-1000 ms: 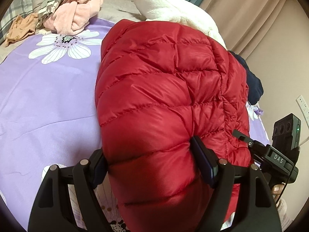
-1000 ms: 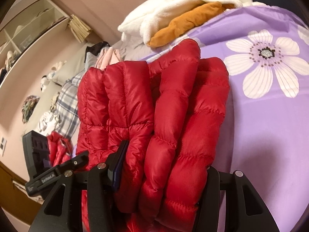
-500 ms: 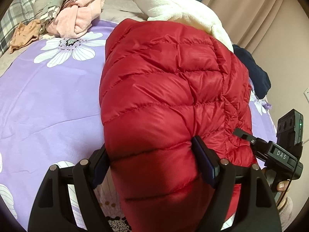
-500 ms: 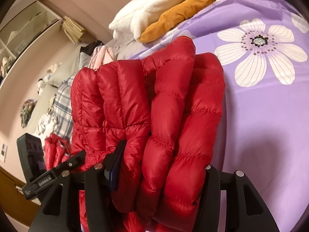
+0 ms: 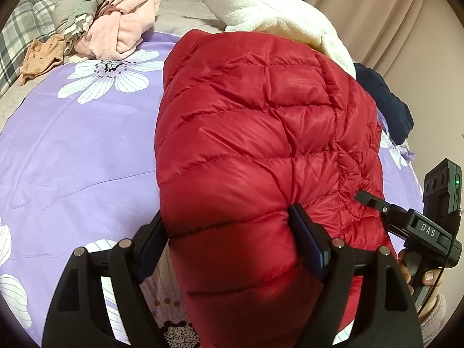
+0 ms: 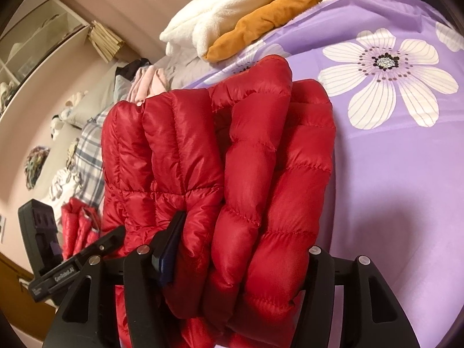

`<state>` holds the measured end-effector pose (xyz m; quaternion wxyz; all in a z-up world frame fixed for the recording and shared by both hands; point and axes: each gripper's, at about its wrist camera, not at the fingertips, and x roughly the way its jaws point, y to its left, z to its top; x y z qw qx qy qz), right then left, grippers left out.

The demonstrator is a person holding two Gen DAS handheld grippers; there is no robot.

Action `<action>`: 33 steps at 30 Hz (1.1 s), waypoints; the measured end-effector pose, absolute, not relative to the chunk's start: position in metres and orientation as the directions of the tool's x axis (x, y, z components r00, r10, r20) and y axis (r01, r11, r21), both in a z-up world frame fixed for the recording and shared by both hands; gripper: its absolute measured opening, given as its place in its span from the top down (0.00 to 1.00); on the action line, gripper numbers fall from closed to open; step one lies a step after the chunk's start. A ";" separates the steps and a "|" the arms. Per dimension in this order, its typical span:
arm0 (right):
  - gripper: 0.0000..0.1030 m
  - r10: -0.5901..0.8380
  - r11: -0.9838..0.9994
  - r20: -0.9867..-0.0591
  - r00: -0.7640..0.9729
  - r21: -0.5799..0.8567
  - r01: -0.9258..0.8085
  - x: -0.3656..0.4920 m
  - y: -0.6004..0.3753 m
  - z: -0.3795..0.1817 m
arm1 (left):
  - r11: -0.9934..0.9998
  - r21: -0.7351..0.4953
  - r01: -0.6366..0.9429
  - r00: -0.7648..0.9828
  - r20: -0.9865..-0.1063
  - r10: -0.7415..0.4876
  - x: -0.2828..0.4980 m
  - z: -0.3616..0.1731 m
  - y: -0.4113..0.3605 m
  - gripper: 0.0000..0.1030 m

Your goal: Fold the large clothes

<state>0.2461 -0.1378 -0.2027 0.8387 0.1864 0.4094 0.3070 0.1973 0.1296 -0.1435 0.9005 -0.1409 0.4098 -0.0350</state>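
A red quilted puffer jacket (image 5: 255,133) is folded into a thick bundle and held over the purple flowered bedspread (image 5: 72,159). My left gripper (image 5: 229,240) is shut on one end of the bundle, its jaws pressed into the padding. My right gripper (image 6: 240,249) is shut on the other end of the jacket (image 6: 232,174), gripping several folded layers. The right gripper also shows at the right edge of the left wrist view (image 5: 417,226), and the left gripper shows at the lower left of the right wrist view (image 6: 72,264). The jacket's underside is hidden.
A white fleece blanket (image 5: 278,20) and a navy garment (image 5: 385,101) lie beyond the jacket. Pink clothes (image 5: 121,29) and plaid fabric (image 5: 17,34) sit at the bed's far left. An orange garment (image 6: 261,26) lies under the white fleece. Shelves (image 6: 37,40) line the wall.
Both grippers have carried the folded jacket a little way across the bed, keeping their hold. The pile of clothes and the blanket have shifted in view.
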 end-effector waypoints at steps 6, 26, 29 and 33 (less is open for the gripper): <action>0.42 0.666 0.744 -0.574 0.477 0.565 -0.358 0.247 -0.139 -0.203 | 0.963 -0.264 -0.057 0.663 -0.731 -0.161 0.195 -0.142 0.128 0.20; 0.40 0.653 0.755 -0.584 0.482 0.555 -0.351 0.245 -0.140 -0.203 | 0.977 -0.203 -0.064 0.669 -0.735 -0.109 0.189 -0.138 0.124 0.20; 0.40 0.653 0.755 -0.584 0.482 0.554 -0.352 0.245 -0.140 -0.203 | 0.979 -0.196 -0.064 0.670 -0.736 -0.103 0.188 -0.137 0.123 0.20; 0.40 0.652 0.756 -0.585 0.483 0.551 -0.354 0.245 -0.140 -0.202 | 0.981 -0.180 -0.067 0.672 -0.736 -0.089 0.186 -0.136 0.121 0.20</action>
